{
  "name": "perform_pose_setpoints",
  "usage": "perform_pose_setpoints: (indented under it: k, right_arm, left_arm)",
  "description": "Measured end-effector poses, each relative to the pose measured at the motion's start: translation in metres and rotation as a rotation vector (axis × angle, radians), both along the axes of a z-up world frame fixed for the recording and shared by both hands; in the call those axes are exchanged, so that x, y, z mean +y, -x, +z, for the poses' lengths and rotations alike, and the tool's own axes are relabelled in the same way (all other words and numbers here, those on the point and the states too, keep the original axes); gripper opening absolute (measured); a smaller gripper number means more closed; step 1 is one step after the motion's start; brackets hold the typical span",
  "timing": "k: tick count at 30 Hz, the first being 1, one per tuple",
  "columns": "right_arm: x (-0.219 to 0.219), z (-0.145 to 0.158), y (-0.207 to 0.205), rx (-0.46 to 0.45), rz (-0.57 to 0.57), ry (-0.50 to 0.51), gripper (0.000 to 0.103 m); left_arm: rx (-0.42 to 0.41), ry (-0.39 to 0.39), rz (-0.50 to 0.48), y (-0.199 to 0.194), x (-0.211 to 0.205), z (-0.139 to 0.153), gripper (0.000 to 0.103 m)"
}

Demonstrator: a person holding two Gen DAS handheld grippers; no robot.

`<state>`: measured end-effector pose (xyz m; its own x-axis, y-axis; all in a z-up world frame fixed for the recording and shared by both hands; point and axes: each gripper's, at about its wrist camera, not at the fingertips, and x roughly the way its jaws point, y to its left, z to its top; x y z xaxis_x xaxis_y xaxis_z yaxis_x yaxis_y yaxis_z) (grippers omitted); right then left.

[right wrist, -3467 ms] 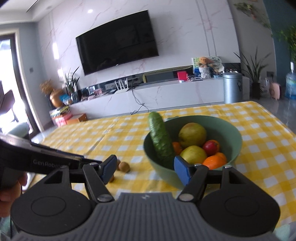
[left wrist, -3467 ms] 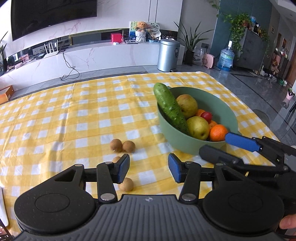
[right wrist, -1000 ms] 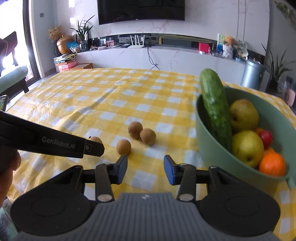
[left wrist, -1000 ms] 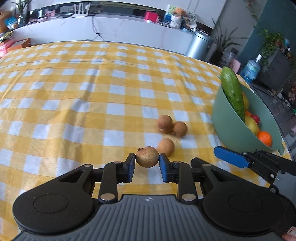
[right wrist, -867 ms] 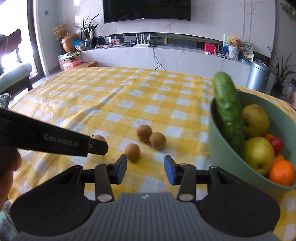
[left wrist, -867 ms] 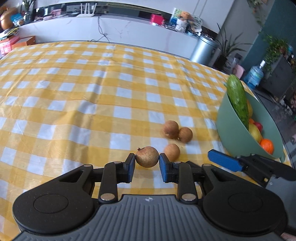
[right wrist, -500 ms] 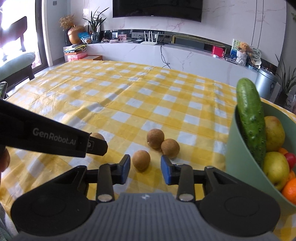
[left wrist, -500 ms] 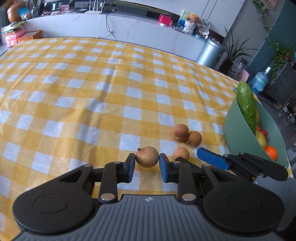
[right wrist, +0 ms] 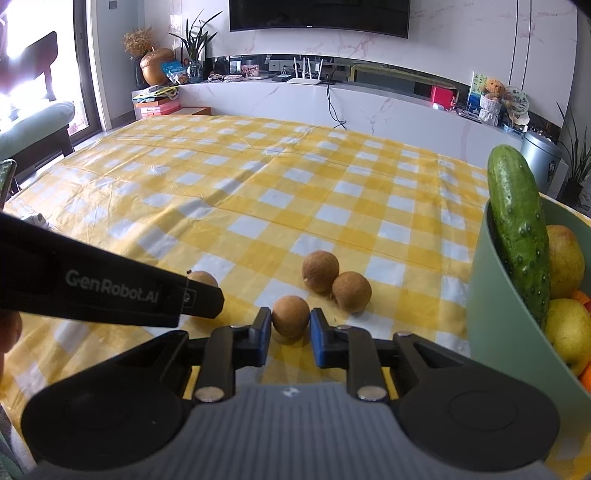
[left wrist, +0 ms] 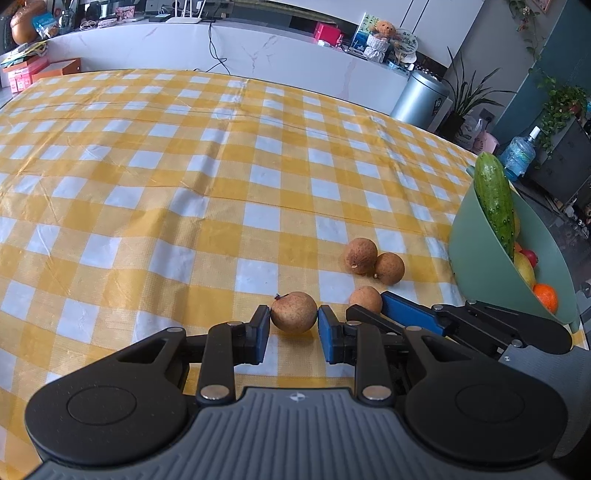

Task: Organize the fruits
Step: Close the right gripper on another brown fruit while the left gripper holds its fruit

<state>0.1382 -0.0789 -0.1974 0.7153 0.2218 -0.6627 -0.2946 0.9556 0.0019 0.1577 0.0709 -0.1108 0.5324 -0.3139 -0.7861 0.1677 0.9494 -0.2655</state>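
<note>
Since a moment ago the right gripper (right wrist: 287, 334) has closed around a longan (right wrist: 290, 316) on the checked tablecloth (left wrist: 184, 177) while the left gripper (left wrist: 293, 329) still pinches another longan (left wrist: 294, 312); the round fruit may slip free before reaching the green bowl (right wrist: 498, 332).

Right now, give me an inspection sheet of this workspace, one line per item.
Surface: yellow-and-white checked tablecloth, creased.
Job's things: four small brown fruits out on the cloth. One stemmed fruit is in the left gripper, one round fruit in the right gripper, and a touching pair lies loose beyond them. The green bowl holds a cucumber, pears and an orange.
Clutter: nothing seen on the cloth.
Grippers: left gripper shut on the stemmed fruit; right gripper shut on the round fruit.
Cables: a black cable hangs down the white counter.
Surroundings: wall TV, metal bin, potted plants, water bottle.
</note>
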Motion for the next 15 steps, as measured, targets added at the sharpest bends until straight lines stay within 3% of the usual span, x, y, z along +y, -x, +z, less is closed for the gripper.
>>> perform_pose_setpoints:
  k: [15]
  right_arm:
    - [-0.028, 0.037, 0.039, -0.062, -0.049, -0.035, 0.018]
  left_arm:
    - [-0.038, 0.004, -0.031, 0.016, -0.017, 0.018, 0.031]
